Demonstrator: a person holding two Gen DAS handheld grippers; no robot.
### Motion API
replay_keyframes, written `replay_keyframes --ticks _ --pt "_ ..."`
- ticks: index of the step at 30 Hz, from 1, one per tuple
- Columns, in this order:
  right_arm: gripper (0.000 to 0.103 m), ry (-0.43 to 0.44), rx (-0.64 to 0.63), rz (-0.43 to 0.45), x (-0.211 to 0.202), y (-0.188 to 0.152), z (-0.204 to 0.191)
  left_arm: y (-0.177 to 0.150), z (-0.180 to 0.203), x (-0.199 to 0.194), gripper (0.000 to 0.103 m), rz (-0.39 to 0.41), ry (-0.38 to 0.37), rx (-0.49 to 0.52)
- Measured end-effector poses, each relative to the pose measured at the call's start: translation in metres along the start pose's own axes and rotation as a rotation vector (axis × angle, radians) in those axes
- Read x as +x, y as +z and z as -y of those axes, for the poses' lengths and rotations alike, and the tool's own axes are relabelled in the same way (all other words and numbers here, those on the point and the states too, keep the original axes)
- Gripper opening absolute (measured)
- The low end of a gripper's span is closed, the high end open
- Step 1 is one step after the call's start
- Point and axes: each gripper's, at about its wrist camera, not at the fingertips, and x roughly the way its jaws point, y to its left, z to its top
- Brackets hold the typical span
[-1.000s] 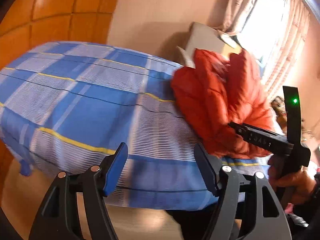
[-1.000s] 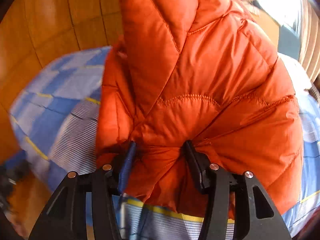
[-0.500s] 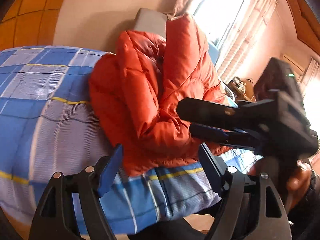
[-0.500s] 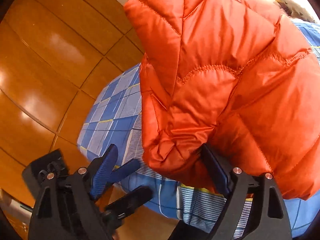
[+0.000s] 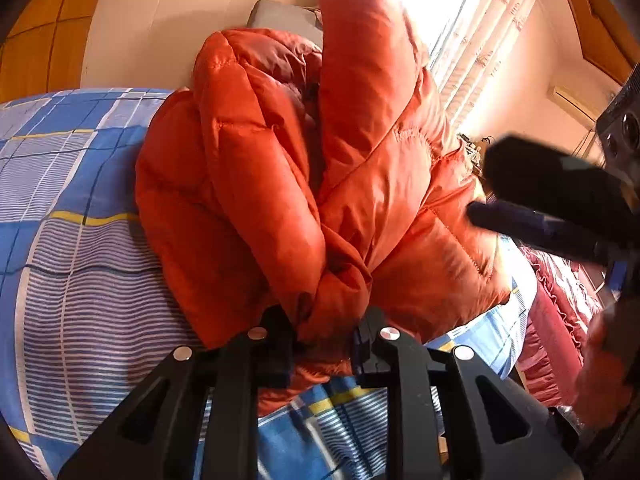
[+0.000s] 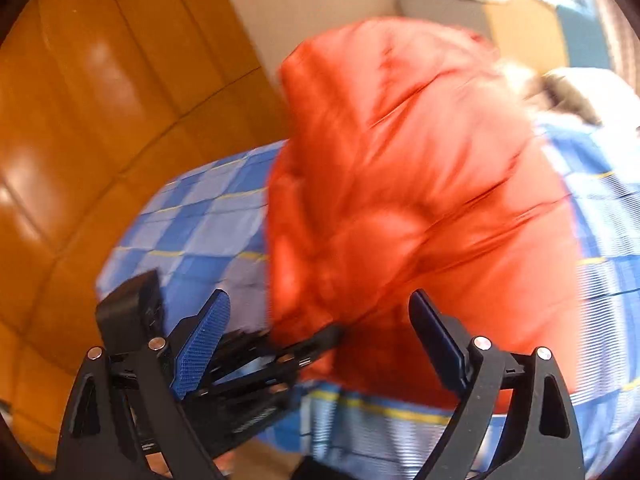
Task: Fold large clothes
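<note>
orange puffy jacket [image 5: 360, 184] lies bunched on the blue checked bedsheet [image 5: 72, 216], near its front edge. left gripper [image 5: 324, 340] has just clamped down and now pinches a fold of the jacket's lower hem. right gripper [image 6: 320, 332] has just spread wide, its fingers apart and pressing nothing.

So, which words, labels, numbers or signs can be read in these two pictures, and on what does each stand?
No text can be read here.
A possible small stitched mark on the orange jacket: too small to read.
Faint lettering on the body of the left gripper, seen from the right wrist: too blurred to read.
</note>
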Motion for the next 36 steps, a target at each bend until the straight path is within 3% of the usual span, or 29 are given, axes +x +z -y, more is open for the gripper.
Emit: replay_keyframes --ticks 4,10,12,15,21,28,36 --pt "0.089 -0.091 0.119 0.027 -0.002 0.008 0.017 -0.002 -0.006 -0.001 0.019 -0.009 -0.009 0.021" --pt "0.066 -0.201 0.261 0.086 0.001 0.025 0.023 0.000 -0.015 0.001 0.019 -0.006 -0.023 0.022" --pt "0.056 -0.220 0.273 0.099 0.004 0.030 0.022 -0.002 -0.016 0.000 0.019 -0.001 -0.028 0.018" --pt "0.049 -0.232 0.267 0.106 0.012 0.034 0.020 -0.006 -0.019 -0.001 0.019 0.005 -0.038 0.013" --pt "0.042 -0.245 0.212 0.119 0.019 0.043 0.019 -0.009 -0.026 -0.001 0.019 0.008 -0.065 0.002" --pt "0.042 -0.225 0.235 0.110 0.033 0.061 0.022 -0.006 -0.028 -0.001 0.019 -0.008 -0.069 0.038" --pt "0.042 -0.187 0.221 0.075 0.051 0.070 0.020 0.002 -0.024 0.000 0.019 -0.063 -0.039 0.162"
